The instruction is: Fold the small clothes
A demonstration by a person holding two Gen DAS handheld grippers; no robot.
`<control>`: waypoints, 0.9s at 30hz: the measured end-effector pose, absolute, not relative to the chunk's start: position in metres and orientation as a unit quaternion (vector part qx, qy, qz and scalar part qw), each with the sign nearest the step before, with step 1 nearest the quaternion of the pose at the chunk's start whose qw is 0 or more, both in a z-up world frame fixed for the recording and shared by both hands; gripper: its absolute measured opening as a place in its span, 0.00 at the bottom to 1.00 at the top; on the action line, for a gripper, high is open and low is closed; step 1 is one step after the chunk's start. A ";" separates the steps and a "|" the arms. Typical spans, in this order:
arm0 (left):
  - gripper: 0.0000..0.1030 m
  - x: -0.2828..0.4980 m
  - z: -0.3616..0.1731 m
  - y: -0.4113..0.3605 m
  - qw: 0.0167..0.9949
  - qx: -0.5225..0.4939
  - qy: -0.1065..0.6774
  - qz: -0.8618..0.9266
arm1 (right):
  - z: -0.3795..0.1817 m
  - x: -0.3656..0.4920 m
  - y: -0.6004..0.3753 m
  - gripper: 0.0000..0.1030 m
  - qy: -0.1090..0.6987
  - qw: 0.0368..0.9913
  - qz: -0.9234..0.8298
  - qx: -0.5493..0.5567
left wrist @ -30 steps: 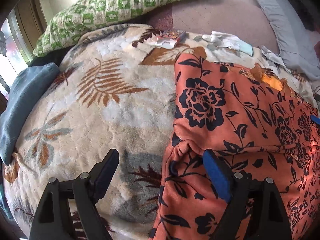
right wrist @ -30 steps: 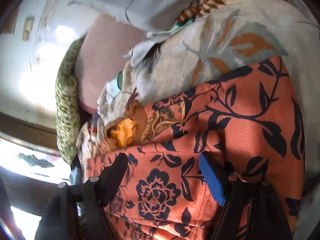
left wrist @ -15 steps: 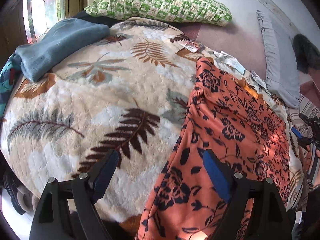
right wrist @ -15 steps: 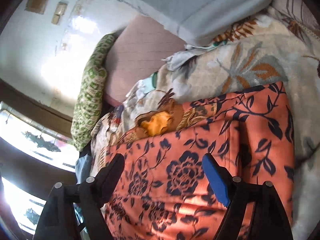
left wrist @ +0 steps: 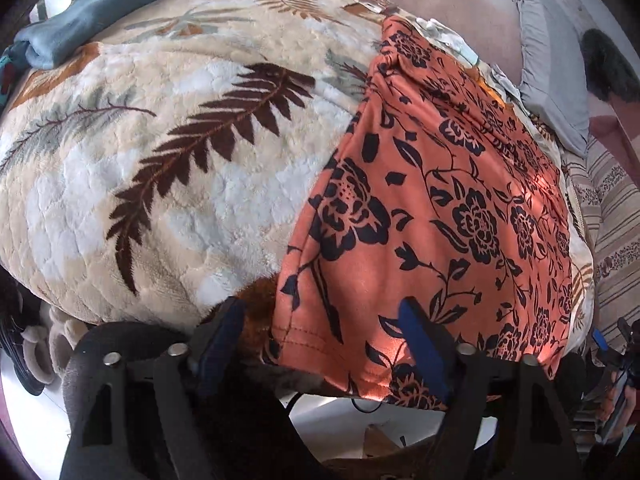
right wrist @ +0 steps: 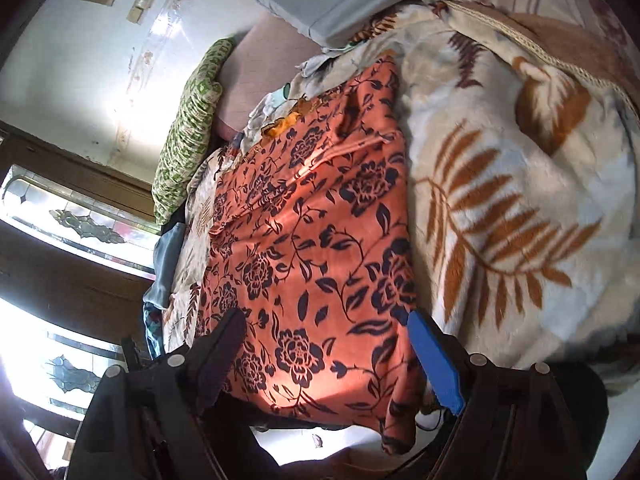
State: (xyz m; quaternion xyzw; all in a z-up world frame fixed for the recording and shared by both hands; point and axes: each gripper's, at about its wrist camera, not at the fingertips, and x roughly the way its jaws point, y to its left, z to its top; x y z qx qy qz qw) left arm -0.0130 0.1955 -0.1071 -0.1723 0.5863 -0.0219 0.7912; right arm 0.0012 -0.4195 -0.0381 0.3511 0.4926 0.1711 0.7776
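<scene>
A: Evidently the orange floral garment (left wrist: 432,208) lay spread along the bed over the leaf-print blanket (left wrist: 168,152), its near hem hanging just past the bed's edge.

B: Left gripper (left wrist: 320,344)?

A: Poised at that hem's near-left corner. Jaws were closing, but the pads did not look pressed on cloth yet; the corner sat between them, nothing gripped.

B: And the right gripper (right wrist: 324,352)?

A: Over the other end of the same hem, by the garment's right side. Jaws released and widening, cloth below them, nothing held.

B: Risks from here?

A: Several, as judgement. The plush blanket lay right under the hem, so the left jaws could pinch blanket pile along with the garment and drag bedding into the fold. The cloth looked thin and slack; one layer might slip out and leave the fold crooked. The hem overhung the edge, so a missed grip could let it slide toward the floor.

B: Anything nearby to snag?

A: A grey pillow (left wrist: 552,80) and small pale items lay past the far end; a green patterned pillow (right wrist: 188,132) stood well apart. A long fold might bunch against the small items.
</scene>
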 end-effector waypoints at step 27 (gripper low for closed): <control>0.08 -0.024 -0.117 0.213 0.800 -0.204 0.565 -0.020 | -0.146 -0.040 -0.361 0.20 0.648 0.680 0.122 0.321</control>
